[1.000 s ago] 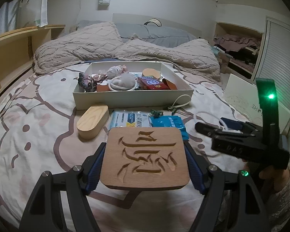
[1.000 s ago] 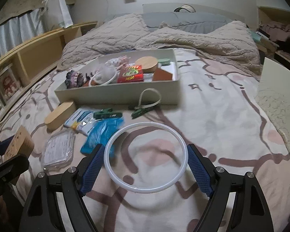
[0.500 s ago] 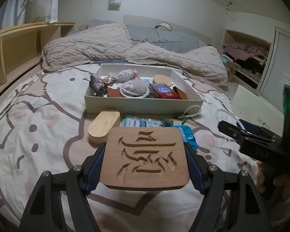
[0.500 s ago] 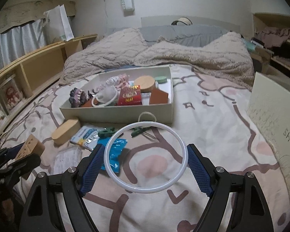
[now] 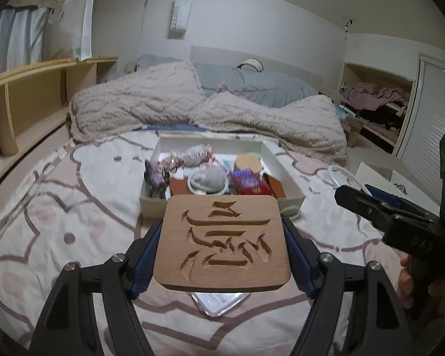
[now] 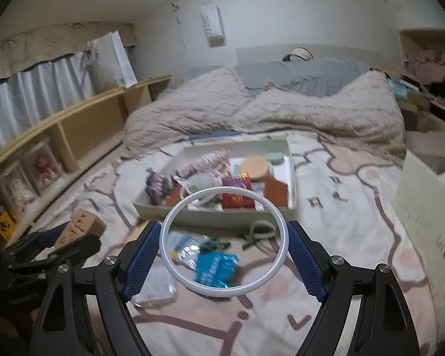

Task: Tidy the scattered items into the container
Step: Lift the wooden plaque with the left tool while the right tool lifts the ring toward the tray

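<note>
Bedroom bed: left gripper fingers clamp carved wooden square coaster, right gripper fingers clamp white plastic ring, both edgewise, likely bound for white rectangular box.

The room is dim, with soft, even light and weak shadows. Both pictures bend round at the edges, with black corners. The right view is smeared, most on the bed and box. The left view is sharper.

The carved coaster is matt, smooth wood. The ring looks like glossy white plastic; the blanket is fuzzy, textured cloth.
</note>
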Demonstrator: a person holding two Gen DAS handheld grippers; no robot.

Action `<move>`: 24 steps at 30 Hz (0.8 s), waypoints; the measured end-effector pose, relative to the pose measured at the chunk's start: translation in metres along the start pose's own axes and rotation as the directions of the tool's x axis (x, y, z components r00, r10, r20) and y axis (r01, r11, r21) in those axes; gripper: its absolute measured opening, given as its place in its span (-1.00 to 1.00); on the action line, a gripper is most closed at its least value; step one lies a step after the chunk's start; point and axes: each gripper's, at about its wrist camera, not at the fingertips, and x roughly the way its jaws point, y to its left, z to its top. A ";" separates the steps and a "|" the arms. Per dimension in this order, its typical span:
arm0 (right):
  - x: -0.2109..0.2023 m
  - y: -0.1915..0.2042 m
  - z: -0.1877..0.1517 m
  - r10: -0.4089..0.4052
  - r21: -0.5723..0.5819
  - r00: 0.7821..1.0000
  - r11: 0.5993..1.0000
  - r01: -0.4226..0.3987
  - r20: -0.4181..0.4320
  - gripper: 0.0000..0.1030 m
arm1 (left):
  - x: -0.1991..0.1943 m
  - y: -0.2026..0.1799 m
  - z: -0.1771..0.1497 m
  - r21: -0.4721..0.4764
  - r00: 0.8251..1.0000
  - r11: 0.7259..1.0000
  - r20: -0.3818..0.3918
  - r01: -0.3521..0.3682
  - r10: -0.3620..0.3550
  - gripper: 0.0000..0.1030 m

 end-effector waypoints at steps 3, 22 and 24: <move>-0.009 0.005 0.018 0.041 0.008 0.999 0.999 -0.041 0.011 0.64 | -0.010 0.000 0.018 0.000 1.000 1.000 0.010 0.008 -0.008 0.47; -0.016 0.024 0.151 0.038 -0.109 0.999 0.993 -0.036 0.015 0.64 | -0.005 0.004 0.166 0.015 0.997 1.000 0.077 0.025 -0.026 0.47; -0.005 0.023 0.160 0.031 -0.115 0.999 0.993 -0.029 0.017 0.64 | 0.009 0.007 0.178 0.006 0.997 1.000 0.074 0.014 -0.014 0.47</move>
